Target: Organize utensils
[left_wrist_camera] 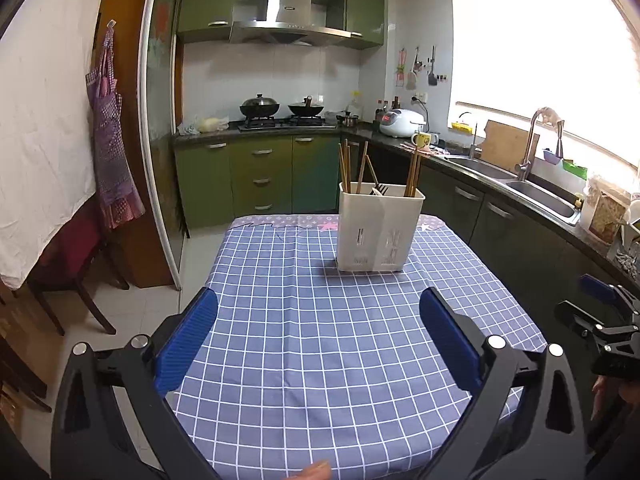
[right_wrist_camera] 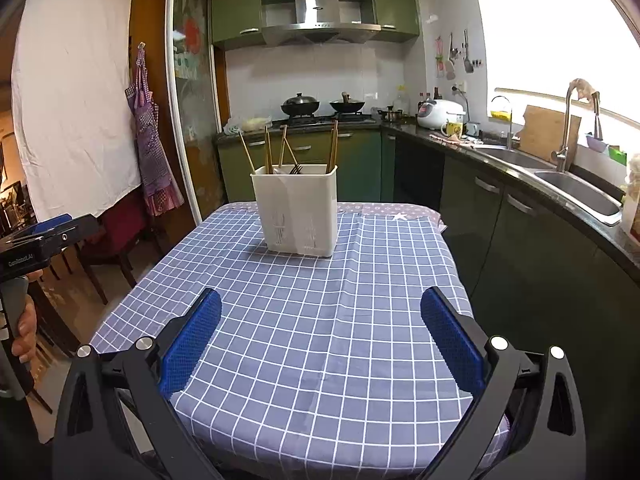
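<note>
A white plastic utensil holder (left_wrist_camera: 381, 229) (right_wrist_camera: 296, 210) stands upright near the far edge of the table. Wooden chopsticks (left_wrist_camera: 345, 166) (right_wrist_camera: 333, 146) lean in its compartments, and a dark fork (left_wrist_camera: 382, 189) (right_wrist_camera: 295, 168) pokes out of the middle one. My left gripper (left_wrist_camera: 318, 304) hovers over the near part of the blue checked tablecloth (left_wrist_camera: 320, 340) (right_wrist_camera: 320, 320), jaws wide open with nothing between them. My right gripper (right_wrist_camera: 320, 304) is likewise open and empty, well short of the holder. Each gripper also shows at the edge of the other's view, the right gripper (left_wrist_camera: 600, 320) and the left gripper (right_wrist_camera: 44, 240).
A green kitchen counter with a sink (right_wrist_camera: 576, 192) and tap (left_wrist_camera: 530, 140) runs along the right. A stove with two woks (left_wrist_camera: 280, 114) sits at the back. A dark red chair (left_wrist_camera: 76, 256) stands left of the table. A fingertip (left_wrist_camera: 316, 472) shows at the bottom edge.
</note>
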The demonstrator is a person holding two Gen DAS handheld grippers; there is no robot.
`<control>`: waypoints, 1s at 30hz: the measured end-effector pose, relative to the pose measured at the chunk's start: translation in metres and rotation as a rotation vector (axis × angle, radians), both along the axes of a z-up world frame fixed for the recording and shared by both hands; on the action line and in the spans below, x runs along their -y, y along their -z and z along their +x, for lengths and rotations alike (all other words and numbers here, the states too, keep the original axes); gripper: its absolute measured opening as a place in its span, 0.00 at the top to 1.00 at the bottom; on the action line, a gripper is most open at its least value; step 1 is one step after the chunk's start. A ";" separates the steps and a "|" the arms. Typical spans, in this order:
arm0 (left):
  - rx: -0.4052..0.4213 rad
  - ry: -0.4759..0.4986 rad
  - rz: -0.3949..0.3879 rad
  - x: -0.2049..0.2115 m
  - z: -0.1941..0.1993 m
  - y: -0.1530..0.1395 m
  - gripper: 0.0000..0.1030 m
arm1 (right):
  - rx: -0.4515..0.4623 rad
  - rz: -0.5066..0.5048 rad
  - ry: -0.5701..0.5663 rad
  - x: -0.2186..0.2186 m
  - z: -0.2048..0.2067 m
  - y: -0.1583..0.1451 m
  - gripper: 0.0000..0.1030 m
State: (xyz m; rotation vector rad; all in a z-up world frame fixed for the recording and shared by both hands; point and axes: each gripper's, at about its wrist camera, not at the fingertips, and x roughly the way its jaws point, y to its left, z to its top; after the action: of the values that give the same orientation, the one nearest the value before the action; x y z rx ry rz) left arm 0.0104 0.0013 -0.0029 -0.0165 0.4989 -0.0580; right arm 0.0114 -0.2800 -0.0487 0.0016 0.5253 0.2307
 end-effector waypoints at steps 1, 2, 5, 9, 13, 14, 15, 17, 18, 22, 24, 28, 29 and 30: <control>-0.002 0.001 0.002 0.001 -0.001 0.000 0.07 | 0.003 0.001 0.000 0.000 -0.003 -0.001 0.05; -0.006 0.004 0.001 0.001 -0.002 0.001 0.07 | 0.007 0.003 0.001 0.000 -0.006 -0.002 0.05; -0.005 0.002 0.002 0.002 -0.006 0.001 0.07 | 0.019 0.002 -0.001 0.000 -0.010 -0.005 0.05; -0.006 -0.003 -0.003 0.000 -0.009 0.002 0.07 | 0.025 -0.001 -0.005 0.001 -0.012 -0.007 0.05; -0.012 0.002 -0.016 -0.001 -0.010 0.002 0.07 | 0.024 -0.006 -0.012 -0.002 -0.015 -0.008 0.05; -0.012 0.002 -0.016 -0.002 -0.010 0.002 0.07 | 0.025 -0.004 -0.016 -0.003 -0.015 -0.009 0.05; -0.012 0.001 -0.015 -0.002 -0.010 0.002 0.07 | 0.025 -0.003 -0.019 -0.003 -0.016 -0.009 0.05; -0.012 0.003 -0.015 -0.002 -0.010 0.002 0.07 | 0.026 -0.003 -0.020 -0.003 -0.017 -0.010 0.05; -0.011 0.004 -0.016 -0.002 -0.011 0.001 0.07 | 0.026 -0.004 -0.020 -0.003 -0.018 -0.010 0.05; -0.003 0.004 -0.017 -0.002 -0.014 0.001 0.07 | 0.025 0.000 -0.022 -0.004 -0.018 -0.010 0.05; -0.001 0.002 -0.017 -0.002 -0.015 0.001 0.07 | 0.027 0.000 -0.023 -0.004 -0.019 -0.010 0.05; 0.004 0.001 -0.008 -0.001 -0.016 0.000 0.07 | 0.028 -0.001 -0.026 -0.005 -0.018 -0.012 0.05; 0.006 0.001 -0.006 -0.001 -0.015 0.000 0.07 | 0.029 -0.001 -0.026 -0.004 -0.018 -0.012 0.05; 0.008 0.002 -0.004 0.000 -0.016 -0.001 0.07 | 0.029 -0.001 -0.026 -0.004 -0.018 -0.012 0.05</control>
State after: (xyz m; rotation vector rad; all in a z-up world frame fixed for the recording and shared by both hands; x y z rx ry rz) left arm -0.0056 0.0015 -0.0017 -0.0199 0.4907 -0.0612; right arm -0.0063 -0.2761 -0.0365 -0.0096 0.4966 0.2559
